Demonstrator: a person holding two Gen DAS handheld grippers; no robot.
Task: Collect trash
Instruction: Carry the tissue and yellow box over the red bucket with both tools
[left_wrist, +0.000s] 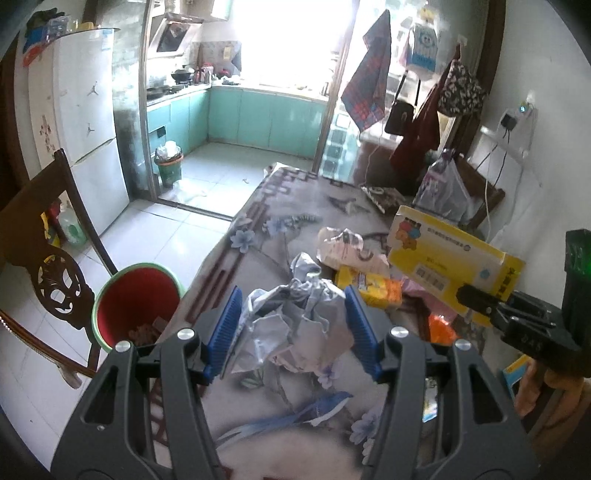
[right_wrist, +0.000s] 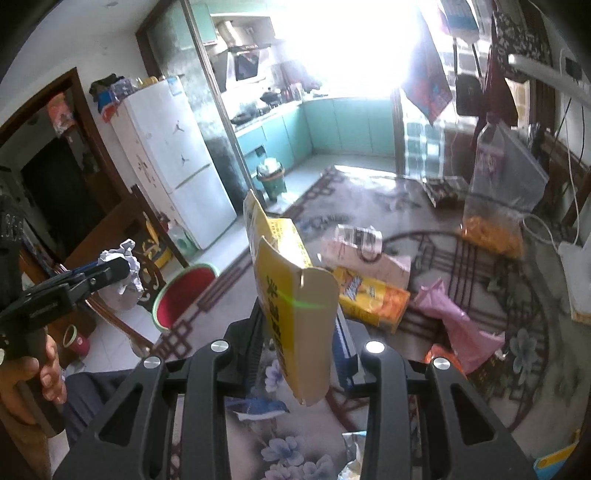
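Note:
My left gripper (left_wrist: 291, 295) is shut on a crumpled grey-white paper wad (left_wrist: 295, 321), its blue pads pressing both sides, held above the flowered table (left_wrist: 288, 206). My right gripper (right_wrist: 299, 317) is shut on a flat yellow carton (right_wrist: 291, 314) that stands up from its jaws. The left wrist view has that yellow carton (left_wrist: 454, 254) and the right gripper (left_wrist: 465, 295) at right. A red bin with a green rim (left_wrist: 136, 302) stands off the table's left edge, also in the right wrist view as the red bin (right_wrist: 184, 295). The left gripper (right_wrist: 118, 267) holds the wad (right_wrist: 123, 284) above it.
On the table lie an orange-yellow snack box (right_wrist: 373, 295), a pink plastic bag (right_wrist: 458, 321), a pink-white paper bag (right_wrist: 365, 254) and a clear bag of orange stuff (right_wrist: 498, 192). A carved wooden chair (left_wrist: 55, 258) stands beside the bin, a white fridge (left_wrist: 88, 129) behind it.

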